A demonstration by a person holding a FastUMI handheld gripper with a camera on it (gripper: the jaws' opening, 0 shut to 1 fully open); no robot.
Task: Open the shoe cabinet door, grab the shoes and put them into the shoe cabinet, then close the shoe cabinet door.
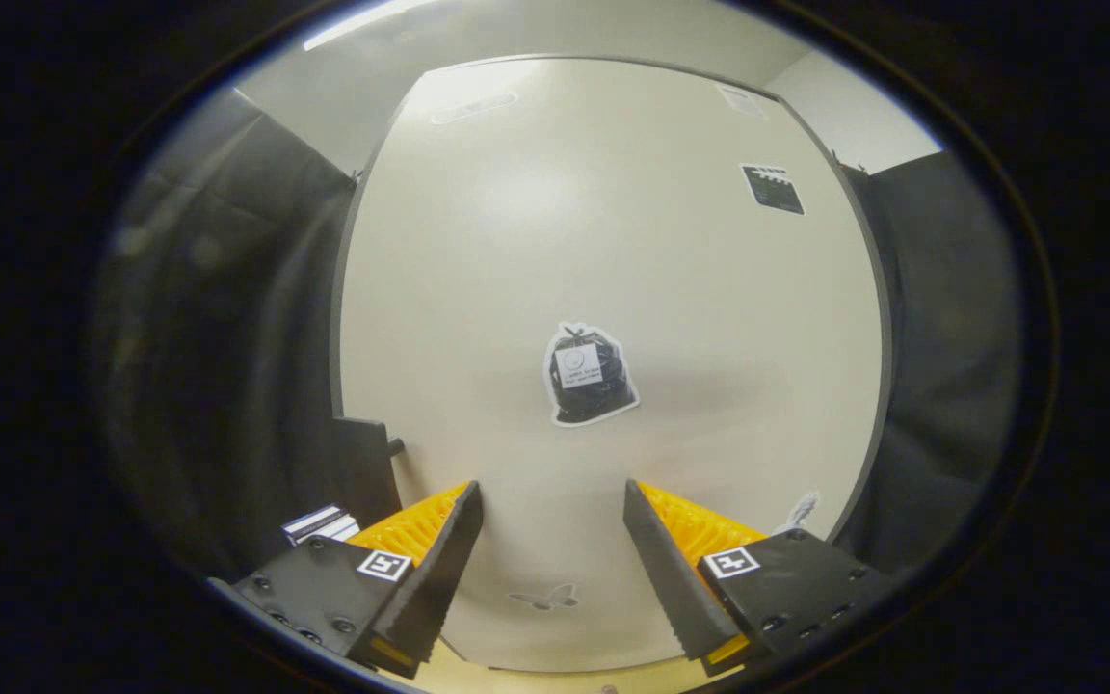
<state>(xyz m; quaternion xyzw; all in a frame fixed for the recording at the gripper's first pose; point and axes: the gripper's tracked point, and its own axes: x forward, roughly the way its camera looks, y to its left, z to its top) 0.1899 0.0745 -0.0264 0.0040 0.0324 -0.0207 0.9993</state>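
dark booth cloth flanks the tall cream flat-panel shoe cabinet door (613,289), shut, a black bin-bag sticker (590,376) at its middle; my gripper (553,511) faces it close, fingers spread apart, holding nothing.

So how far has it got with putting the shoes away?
Nothing looks done yet. The cabinet door facing the camera is a flat pale panel that appears shut, with a sticker on it. The gripper is open, with nothing between its fingers, pointed at the door just ahead. Opening the door seems to be the step in hand; fetching the shoes, putting them inside and closing up are all left.
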